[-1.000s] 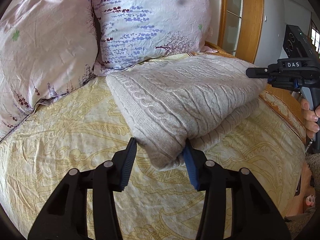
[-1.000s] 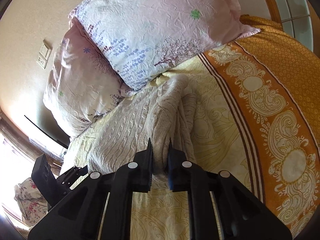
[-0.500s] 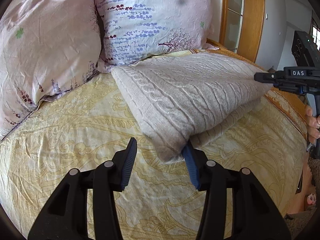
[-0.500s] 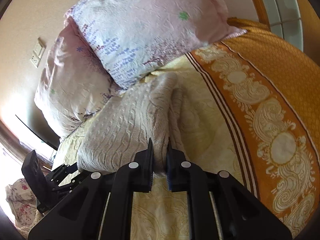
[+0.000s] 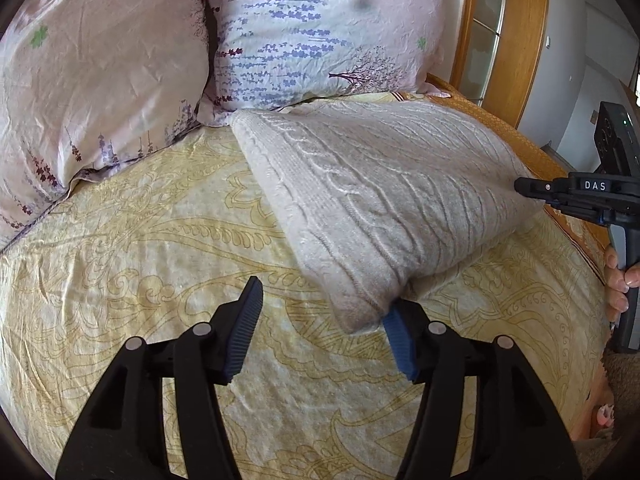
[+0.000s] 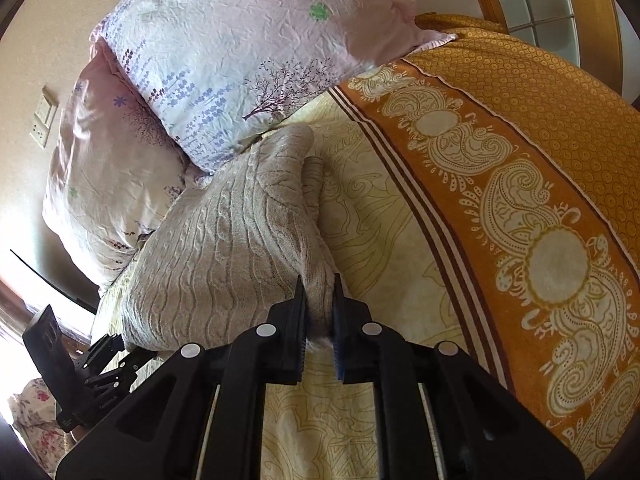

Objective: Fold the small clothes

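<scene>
Bed (image 5: 168, 248) at 6 o'clock carries knit sweater (image 5: 384, 184) folded double; left hand-held gripper (image 5: 320, 332) opening off its corner, right hand-held gripper (image 6: 320, 316) clenched on the other, so final tidying likely remains.

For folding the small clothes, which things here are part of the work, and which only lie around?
Part of the work:
- knitted sweater, folded on the bed
- left gripper, jaws opening, sweater corner against one pad
- right gripper, shut on the sweater's edge

Only lying around:
- two floral pillows
- yellow bedspread
- wall socket

You get bright daylight, blown-out glare low left in the right view, fisheye bending and dark corners
</scene>
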